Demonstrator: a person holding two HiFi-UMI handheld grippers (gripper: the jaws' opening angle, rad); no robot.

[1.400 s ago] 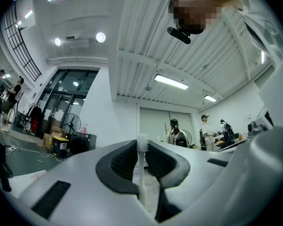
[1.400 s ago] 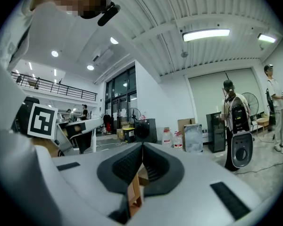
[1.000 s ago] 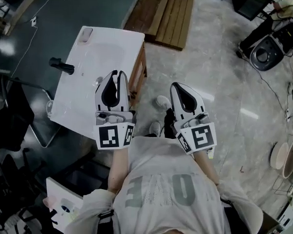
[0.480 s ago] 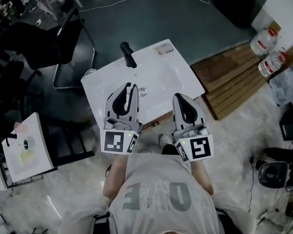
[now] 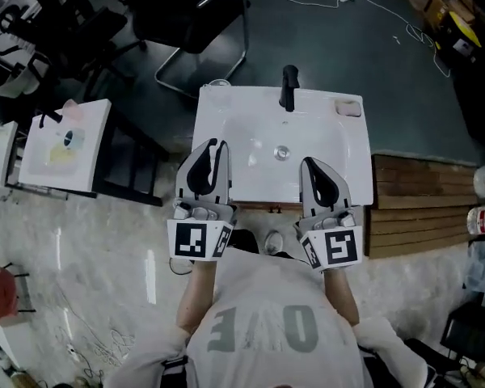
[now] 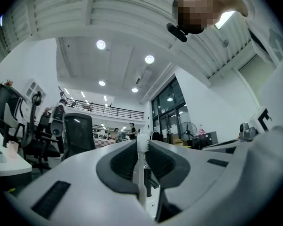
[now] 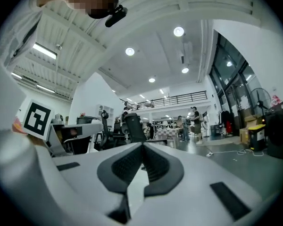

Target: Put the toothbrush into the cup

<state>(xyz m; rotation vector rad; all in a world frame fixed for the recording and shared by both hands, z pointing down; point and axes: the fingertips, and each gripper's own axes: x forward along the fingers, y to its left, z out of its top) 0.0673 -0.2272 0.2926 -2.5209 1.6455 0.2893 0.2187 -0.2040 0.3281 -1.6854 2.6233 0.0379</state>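
L gripper (image 5: 213,145) clenched on toothbrush (image 6: 141,147), bristle end at the jaw tips. R gripper (image 5: 309,163) squeezed closed, nothing in it. The 2 hover over white sink (image 5: 234,120), near edge.

Smooth white sink (image 5: 226,115), matt black faucet (image 5: 288,87), seemingly plastic toothbrush (image 6: 142,145).

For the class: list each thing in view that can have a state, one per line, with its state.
left gripper: shut on the toothbrush.
toothbrush: clamped between the jaws, head poking past their tips.
right gripper: shut, nothing between its jaws.
cup: on the far left corner of the sink, no toothbrush in it.
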